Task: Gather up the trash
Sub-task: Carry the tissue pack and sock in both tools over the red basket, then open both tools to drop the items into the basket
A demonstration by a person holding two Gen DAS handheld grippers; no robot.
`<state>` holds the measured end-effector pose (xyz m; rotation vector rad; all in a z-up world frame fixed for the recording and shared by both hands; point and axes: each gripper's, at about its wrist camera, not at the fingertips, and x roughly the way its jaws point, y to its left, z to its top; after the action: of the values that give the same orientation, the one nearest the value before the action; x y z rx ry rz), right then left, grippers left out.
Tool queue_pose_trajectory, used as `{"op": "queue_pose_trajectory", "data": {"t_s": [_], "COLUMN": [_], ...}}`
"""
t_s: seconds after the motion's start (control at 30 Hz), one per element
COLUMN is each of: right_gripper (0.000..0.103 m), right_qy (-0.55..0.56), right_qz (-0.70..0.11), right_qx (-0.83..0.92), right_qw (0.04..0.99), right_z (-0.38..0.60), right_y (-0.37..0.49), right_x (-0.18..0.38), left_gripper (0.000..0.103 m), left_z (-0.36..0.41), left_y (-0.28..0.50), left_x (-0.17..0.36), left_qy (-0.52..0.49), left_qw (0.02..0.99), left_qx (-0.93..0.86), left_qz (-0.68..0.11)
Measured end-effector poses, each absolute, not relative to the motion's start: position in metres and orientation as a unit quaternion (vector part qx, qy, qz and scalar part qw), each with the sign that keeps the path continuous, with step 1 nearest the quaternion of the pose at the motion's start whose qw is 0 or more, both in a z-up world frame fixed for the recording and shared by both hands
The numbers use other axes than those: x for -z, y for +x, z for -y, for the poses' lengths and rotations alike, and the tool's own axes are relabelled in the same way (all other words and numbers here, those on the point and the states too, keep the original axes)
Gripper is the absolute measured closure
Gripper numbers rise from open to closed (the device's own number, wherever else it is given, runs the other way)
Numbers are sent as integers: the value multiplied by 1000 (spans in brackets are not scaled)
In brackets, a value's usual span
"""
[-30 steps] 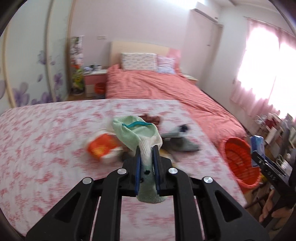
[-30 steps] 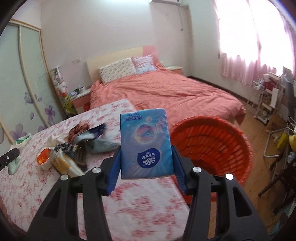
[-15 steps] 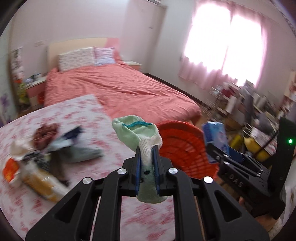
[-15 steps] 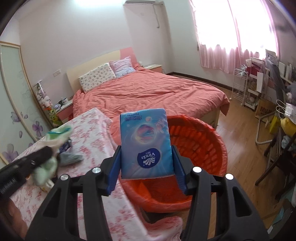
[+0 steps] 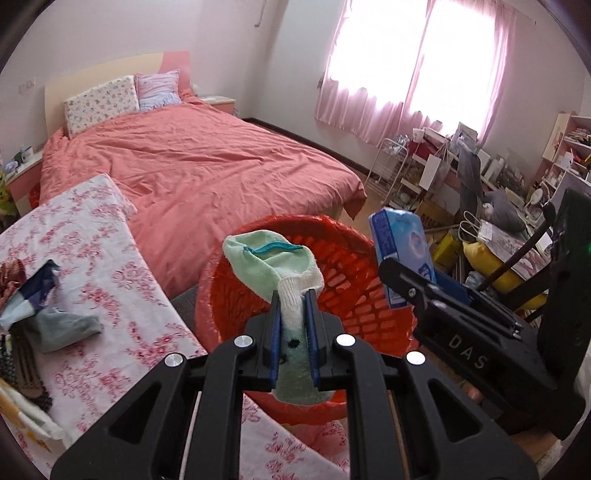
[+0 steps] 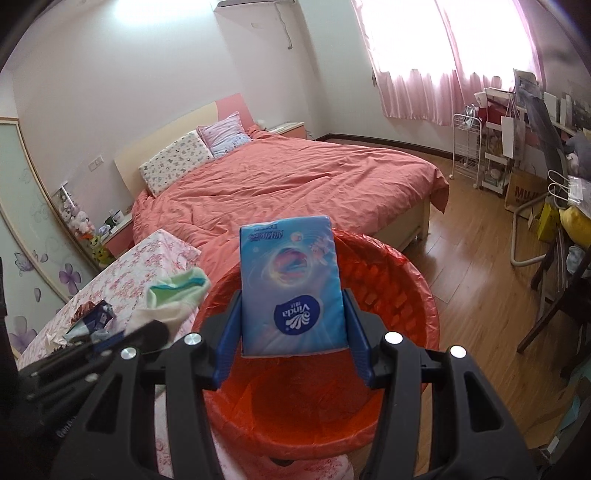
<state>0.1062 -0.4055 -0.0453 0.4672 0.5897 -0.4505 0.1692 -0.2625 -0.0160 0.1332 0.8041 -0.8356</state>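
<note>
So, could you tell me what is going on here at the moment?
A person is clearing a floral-covered table with a claw in each hand. The left claw is shut on a pale green sock, and the right claw grips a blue tissue pack. Both are held over the orange basket beside the table, neither yet dropped in. More items lie on the table.

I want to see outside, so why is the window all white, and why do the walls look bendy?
Left wrist view: daylight overexposes the window, washing it white. Right wrist view: the same glare on the window, and the fisheye lens curves the wardrobe door and darkens the corners; the tissue pack stays sharp.
</note>
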Motion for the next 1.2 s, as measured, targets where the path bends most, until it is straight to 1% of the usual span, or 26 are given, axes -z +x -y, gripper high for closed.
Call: {"op": "queue_pose_trajectory", "data": {"t_s": [0.1,0.13,0.17,0.2,0.23,0.27,0.37,0.43,0.53,0.67,0.8,0.93,1.0,1.07,1.2], "right_gripper": [49,49,49,47,44,41,39,38,37,37,37,37,37,37,37], "right_qy": [243,248,251,254,256,256,250,245,233,218,203,186,179,172,151], "right_qz": [-285,-285,-285,-285,-286,-286,-288,-290,-293,-299,-308,-319,-324,-330,-341], "right_qx": [212,213,215,215,214,217,223,224,228,220,200,175,161,147,100], "right_qw": [903,901,900,899,898,898,897,898,899,903,908,913,915,917,923], "right_z": [415,420,423,425,426,427,424,419,413,397,371,340,322,304,256], "right_y": [109,109,111,111,111,110,108,105,104,107,112,121,128,134,151], "right_x": [52,53,54,54,56,57,57,57,55,53,51,51,51,51,51], "left_gripper": [89,81,70,64,56,54,53,51,43,40,40,33,33,27,26], "left_z": [266,267,266,264,263,262,256,251,237,209,168,121,95,71,15], "left_y": [174,175,176,176,176,177,176,174,169,164,163,166,167,169,175], "left_x": [23,24,25,26,27,28,29,29,27,23,17,11,10,10,15], "left_qy": [67,67,67,68,67,69,72,76,90,98,97,76,68,59,32], "left_qw": [832,831,831,832,833,834,836,840,854,870,889,908,917,923,930], "left_qx": [386,385,381,375,373,370,359,350,325,295,250,200,171,141,77], "left_qz": [-391,-396,-400,-402,-403,-404,-409,-409,-398,-383,-370,-361,-353,-353,-359]}}
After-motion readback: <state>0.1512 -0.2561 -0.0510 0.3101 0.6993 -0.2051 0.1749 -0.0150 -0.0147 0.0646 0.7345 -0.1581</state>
